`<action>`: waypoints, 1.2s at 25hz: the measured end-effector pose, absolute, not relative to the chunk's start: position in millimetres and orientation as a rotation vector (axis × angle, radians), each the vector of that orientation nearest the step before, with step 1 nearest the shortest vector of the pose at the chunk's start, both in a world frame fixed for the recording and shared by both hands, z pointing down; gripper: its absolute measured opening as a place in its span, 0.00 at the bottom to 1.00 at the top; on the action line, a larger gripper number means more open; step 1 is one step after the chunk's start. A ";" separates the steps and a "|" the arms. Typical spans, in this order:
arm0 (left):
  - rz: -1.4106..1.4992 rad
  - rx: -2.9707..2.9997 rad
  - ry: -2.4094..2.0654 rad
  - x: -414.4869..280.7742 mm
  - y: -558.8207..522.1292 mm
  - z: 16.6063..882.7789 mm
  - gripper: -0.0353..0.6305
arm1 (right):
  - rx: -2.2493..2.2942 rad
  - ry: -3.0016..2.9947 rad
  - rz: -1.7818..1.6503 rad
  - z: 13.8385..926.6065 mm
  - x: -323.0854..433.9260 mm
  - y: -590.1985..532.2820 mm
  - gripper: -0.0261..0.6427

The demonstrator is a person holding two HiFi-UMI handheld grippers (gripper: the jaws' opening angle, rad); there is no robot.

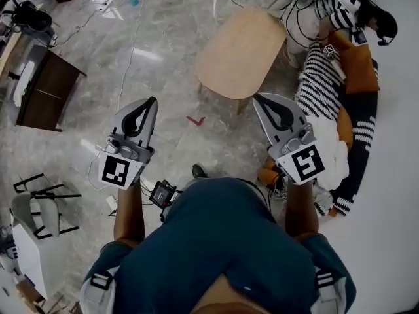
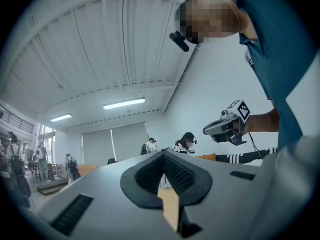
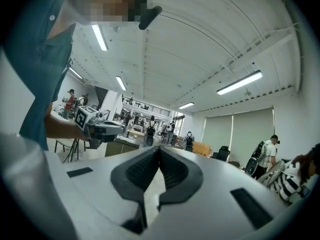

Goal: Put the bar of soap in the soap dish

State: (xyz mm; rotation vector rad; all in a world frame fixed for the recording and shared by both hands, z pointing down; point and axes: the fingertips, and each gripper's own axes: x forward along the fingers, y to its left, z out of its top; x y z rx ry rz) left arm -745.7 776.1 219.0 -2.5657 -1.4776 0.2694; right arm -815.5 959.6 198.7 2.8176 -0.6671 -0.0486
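Pale wooden table, rounded corners, standing on the glossy grey floor, and there's a small red mark on the floor near it. Far left, a dark cabinet; lower left, a black-framed chair. Over on the right, striped cushions and an orange cushion, with a seated person in a striped top just beside them. Cables trail across the floor.

Table ahead on the floor — cabinet left, sofa right.

bare floor ahead, wooden table front right, dark cabinet left
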 end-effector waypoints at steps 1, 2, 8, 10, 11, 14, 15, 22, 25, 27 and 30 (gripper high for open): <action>0.271 -2.571 -1.474 -737.7 771.1 220.8 0.06 | 2.810 -0.672 -0.058 199.2 -805.9 954.6 0.06; 0.271 -2.578 -1.468 -729.6 765.8 222.8 0.06 | 2.802 -0.680 -0.070 199.5 -796.4 949.0 0.06; 0.255 -2.617 -1.431 -695.2 744.9 228.0 0.06 | 2.806 -0.737 -0.045 202.0 -754.3 927.9 0.06; 0.232 -2.630 -1.413 -683.7 742.7 232.1 0.06 | 2.802 -0.753 -0.027 206.4 -738.6 929.6 0.06; 0.219 -2.635 -1.401 -676.2 740.6 234.1 0.06 | 2.799 -0.764 -0.022 208.1 -729.0 929.6 0.06; 0.200 -2.648 -1.349 -646.8 734.8 235.0 0.06 | 2.790 -0.816 -0.032 208.7 -693.5 927.5 0.06; 0.196 -2.657 -1.330 -637.4 735.5 235.0 0.06 | 2.788 -0.839 -0.038 209.1 -682.3 927.5 0.06; 0.209 -2.702 -1.214 -580.5 762.2 224.9 0.06 | 2.764 -0.985 -0.075 208.4 -611.3 949.2 0.06; 0.215 -2.714 -1.163 -557.0 770.7 221.6 0.06 | 2.746 -1.050 -0.080 208.4 -579.5 954.2 0.06; 0.220 -2.719 -1.130 -544.9 772.2 222.9 0.06 | 2.729 -1.086 -0.082 212.2 -562.4 954.4 0.06; 0.201 -2.735 -1.087 -535.3 768.5 233.0 0.06 | 2.722 -1.133 -0.090 221.6 -544.6 950.2 0.06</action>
